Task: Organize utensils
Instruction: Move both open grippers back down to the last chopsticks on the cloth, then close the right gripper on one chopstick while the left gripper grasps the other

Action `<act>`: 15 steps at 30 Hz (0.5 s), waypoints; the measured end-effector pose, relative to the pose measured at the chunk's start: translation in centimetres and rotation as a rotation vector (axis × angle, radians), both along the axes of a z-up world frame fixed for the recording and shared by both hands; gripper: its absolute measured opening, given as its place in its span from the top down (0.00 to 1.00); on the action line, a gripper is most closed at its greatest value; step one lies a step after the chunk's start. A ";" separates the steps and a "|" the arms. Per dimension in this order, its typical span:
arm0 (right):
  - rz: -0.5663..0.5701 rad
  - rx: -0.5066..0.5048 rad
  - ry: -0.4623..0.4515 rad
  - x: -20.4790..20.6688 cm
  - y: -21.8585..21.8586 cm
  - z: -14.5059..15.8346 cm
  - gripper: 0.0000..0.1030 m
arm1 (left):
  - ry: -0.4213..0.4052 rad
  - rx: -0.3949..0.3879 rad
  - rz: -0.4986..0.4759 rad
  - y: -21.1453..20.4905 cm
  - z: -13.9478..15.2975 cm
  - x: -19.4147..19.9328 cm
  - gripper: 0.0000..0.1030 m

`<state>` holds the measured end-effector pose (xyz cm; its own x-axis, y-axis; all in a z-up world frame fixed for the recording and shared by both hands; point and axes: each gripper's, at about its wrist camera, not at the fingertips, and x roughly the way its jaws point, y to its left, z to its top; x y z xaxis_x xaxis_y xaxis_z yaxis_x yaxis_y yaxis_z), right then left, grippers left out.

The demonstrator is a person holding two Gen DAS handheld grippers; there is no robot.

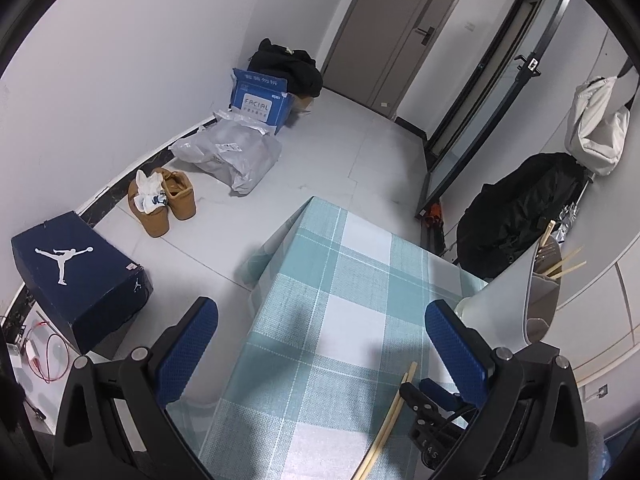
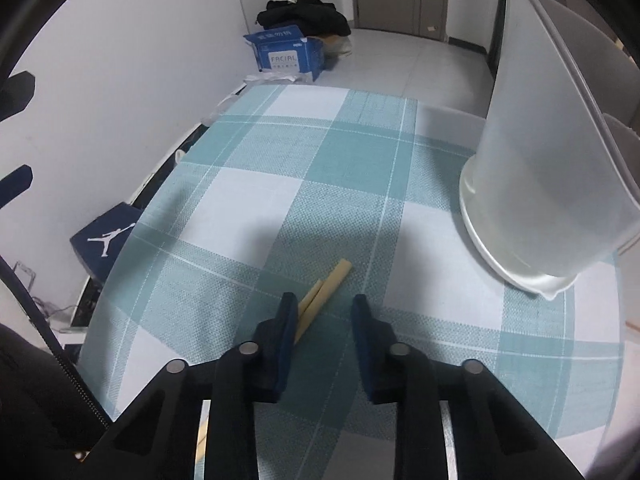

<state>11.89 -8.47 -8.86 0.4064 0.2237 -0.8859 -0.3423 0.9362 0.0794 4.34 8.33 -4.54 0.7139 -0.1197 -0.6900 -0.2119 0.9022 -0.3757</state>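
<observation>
Our left tongs (image 1: 320, 344) stand wide apart over the tabletop (image 1: 352, 248) with its teal and white checked cloth, nothing between their blue pads. Just beside the right-hand pad stands the frosted utensil holder (image 1: 516, 300), tilted in this view, with a few chopstick ends and what looks like a fork poking out of its top. Our right tongs (image 2: 322, 308) hang low over the cloth with a narrow gap left between the pads; they are not clamped on anything. A pair of wooden chopsticks (image 2: 328, 284) lies flat on the cloth, its far end reaching out ahead of the tongs and its length running back under the left pad, which covers part of it, so we cannot tell whether that pad touches the wood. The same holder (image 2: 560, 184) stands near, to the right of these tongs, on a white saucer-like base (image 2: 486, 252).
</observation>
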 end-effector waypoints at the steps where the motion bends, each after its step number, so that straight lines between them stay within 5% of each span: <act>1: -0.004 -0.008 0.001 0.0 -0.2 0.1 0.88 | 0.002 -0.003 0.001 0.2 0.0 0.1 0.01; 15: 0.096 -0.089 0.049 2.0 1.3 0.1 0.90 | 0.021 0.001 0.017 0.5 -0.1 -0.1 0.01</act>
